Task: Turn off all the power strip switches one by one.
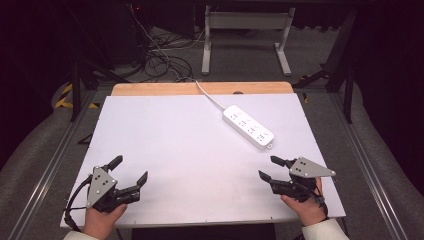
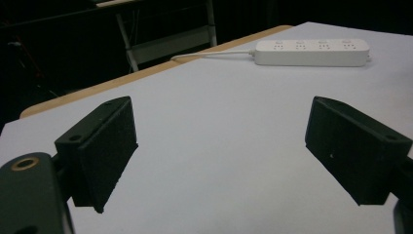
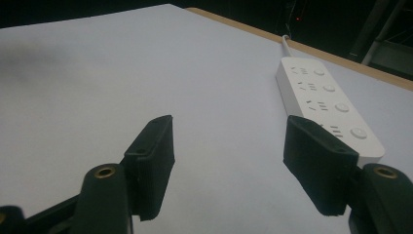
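A white power strip (image 1: 248, 128) lies on the far right part of the white table (image 1: 175, 145), ahead of the right gripper (image 1: 271, 168) and well apart from the left gripper (image 1: 130, 170). Both grippers are spread wide, holding nothing.

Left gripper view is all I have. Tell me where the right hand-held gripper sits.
Observer: The right hand-held gripper is at the table's near right corner, jaws apart, empty.
Operator: Report what lies nearest it.
Observer: The white power strip, lying diagonally just beyond its jaws, not touching.
Operator: Trace the strip's cable.
Observer: The cable runs over the far wooden edge and drops out of sight.
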`<state>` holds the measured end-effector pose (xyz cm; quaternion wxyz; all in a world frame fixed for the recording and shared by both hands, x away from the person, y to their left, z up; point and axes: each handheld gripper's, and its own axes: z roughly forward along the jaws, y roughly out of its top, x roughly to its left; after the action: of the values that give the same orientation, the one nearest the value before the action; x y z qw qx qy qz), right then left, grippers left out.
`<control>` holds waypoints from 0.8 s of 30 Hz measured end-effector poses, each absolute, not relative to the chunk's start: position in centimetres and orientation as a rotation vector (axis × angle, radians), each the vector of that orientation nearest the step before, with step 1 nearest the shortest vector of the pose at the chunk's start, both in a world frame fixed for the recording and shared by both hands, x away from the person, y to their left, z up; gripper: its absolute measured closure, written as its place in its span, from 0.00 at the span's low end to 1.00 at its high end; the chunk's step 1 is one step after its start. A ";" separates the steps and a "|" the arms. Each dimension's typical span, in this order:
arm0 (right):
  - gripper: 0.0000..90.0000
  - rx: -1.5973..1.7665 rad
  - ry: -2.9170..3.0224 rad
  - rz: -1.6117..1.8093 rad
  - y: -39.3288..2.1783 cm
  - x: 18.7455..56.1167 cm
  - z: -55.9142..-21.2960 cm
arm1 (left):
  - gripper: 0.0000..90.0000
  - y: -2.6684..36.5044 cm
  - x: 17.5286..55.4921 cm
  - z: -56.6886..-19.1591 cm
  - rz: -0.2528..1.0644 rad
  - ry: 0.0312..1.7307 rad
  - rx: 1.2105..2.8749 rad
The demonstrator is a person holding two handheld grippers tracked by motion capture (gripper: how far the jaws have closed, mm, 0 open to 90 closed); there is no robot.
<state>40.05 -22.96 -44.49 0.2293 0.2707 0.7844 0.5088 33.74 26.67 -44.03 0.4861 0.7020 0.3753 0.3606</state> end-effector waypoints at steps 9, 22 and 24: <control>0.33 0.741 2.162 1.415 -22.7 39.9 -44.2 | 0.14 26.7 33.6 -44.2 0.919 0.911 1.711; 0.36 0.720 2.189 1.402 -22.6 39.9 -43.6 | 0.14 26.7 33.6 -44.2 0.917 0.912 1.712; 0.35 0.732 2.207 1.401 -22.6 40.2 -43.5 | 0.14 26.7 33.6 -44.3 0.917 0.912 1.718</control>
<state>40.16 -22.62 -43.51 0.2120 0.2635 0.7946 0.5042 33.63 26.74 -44.27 0.4756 0.7027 0.3732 0.3752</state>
